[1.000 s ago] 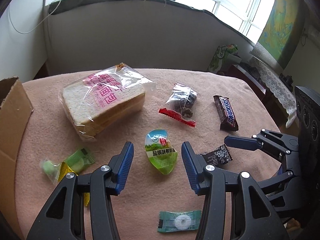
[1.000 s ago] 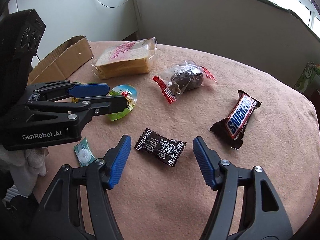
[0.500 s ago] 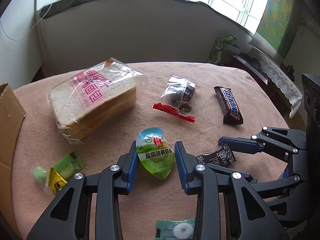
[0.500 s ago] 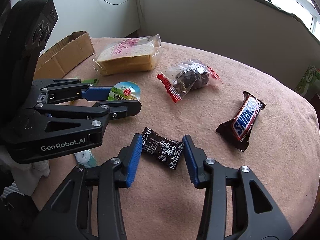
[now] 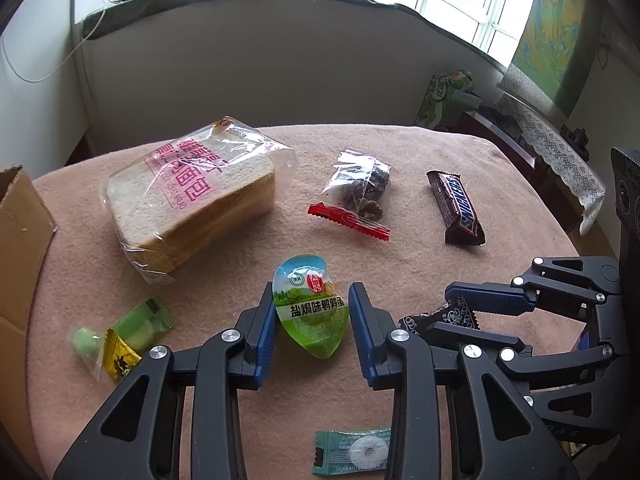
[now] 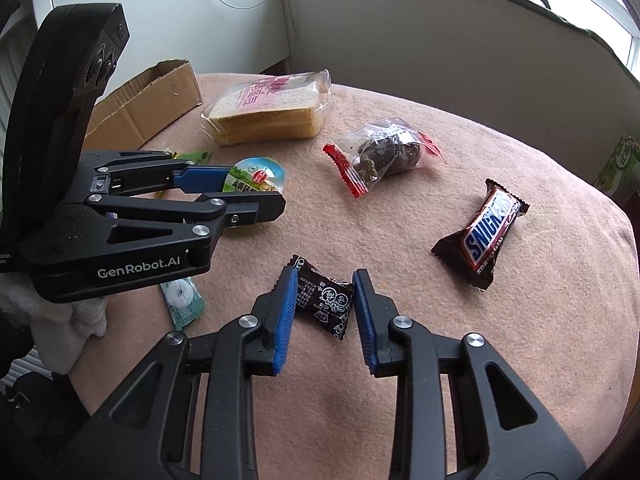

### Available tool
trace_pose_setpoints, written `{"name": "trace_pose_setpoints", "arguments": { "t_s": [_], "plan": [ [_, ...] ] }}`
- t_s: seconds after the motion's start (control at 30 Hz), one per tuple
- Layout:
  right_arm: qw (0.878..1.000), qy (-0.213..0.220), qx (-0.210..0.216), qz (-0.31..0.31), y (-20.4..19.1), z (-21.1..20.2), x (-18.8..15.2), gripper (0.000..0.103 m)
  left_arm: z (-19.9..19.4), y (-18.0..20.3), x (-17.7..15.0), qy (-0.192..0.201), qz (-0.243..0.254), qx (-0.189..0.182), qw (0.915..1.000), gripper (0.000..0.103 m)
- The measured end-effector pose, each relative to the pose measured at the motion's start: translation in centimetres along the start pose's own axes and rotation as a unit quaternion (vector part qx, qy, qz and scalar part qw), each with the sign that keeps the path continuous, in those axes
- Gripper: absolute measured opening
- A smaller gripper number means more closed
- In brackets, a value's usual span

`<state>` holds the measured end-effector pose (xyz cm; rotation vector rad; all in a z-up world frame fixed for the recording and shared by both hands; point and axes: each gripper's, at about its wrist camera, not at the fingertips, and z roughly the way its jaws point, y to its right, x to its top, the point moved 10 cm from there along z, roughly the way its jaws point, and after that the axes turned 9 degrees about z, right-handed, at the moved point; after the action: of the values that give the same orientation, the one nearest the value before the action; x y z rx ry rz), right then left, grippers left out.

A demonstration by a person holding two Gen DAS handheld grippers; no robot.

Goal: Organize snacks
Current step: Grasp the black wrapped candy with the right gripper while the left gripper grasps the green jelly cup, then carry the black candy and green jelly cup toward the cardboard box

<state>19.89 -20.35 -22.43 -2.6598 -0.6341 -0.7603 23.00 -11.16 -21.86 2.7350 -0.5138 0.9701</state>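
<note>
My left gripper (image 5: 313, 328) is shut on a green egg-shaped snack pack (image 5: 310, 308) and holds it just above the pink cloth; it also shows in the right wrist view (image 6: 256, 178). My right gripper (image 6: 325, 308) is shut on a small black candy wrapper (image 6: 325, 299), also seen in the left wrist view (image 5: 440, 317). A bagged bread loaf (image 5: 192, 196), a clear bag of dark snacks with a red strip (image 5: 358, 192) and a Snickers bar (image 5: 456, 208) lie farther back.
A cardboard box (image 5: 20, 240) stands at the table's left edge. Green and yellow candies (image 5: 120, 340) lie to the left, and a teal mint wrapper (image 5: 352, 450) lies near the front. The pink cloth (image 6: 540, 320) drops off at the right edge.
Both grippers have closed, the left on the green pack and the right on the black candy. Both have lifted slightly off the cloth.
</note>
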Motion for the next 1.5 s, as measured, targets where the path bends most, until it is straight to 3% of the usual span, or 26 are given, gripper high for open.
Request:
{"name": "trace_pose_setpoints", "arguments": {
  "t_s": [0.17,0.43,0.67,1.1,1.5],
  "plan": [
    [0.998,-0.035,0.028,-0.041,-0.6,-0.2,-0.9,0.032,-0.2,-0.2,0.0,0.001,-0.002,-0.001,1.0000,0.033],
    [0.993,-0.043,-0.001,-0.113,-1.4,0.4,-1.4,0.033,-0.3,0.0,-0.1,-0.002,0.000,-0.003,1.0000,0.033],
    [0.994,-0.044,0.012,-0.095,-1.4,0.2,-1.4,0.027,-0.8,-0.6,-0.2,0.004,-0.013,-0.002,0.9999,0.033],
    [0.999,0.014,0.024,-0.026,-0.4,-3.7,-0.2,0.025,-4.6,-1.1,0.2,0.046,-0.028,0.001,0.9985,0.033],
    [0.995,0.080,0.053,-0.041,-5.4,-8.1,5.0,0.025,-11.0,-5.7,-0.7,0.099,-0.073,0.035,0.9918,0.033]
  ]
}}
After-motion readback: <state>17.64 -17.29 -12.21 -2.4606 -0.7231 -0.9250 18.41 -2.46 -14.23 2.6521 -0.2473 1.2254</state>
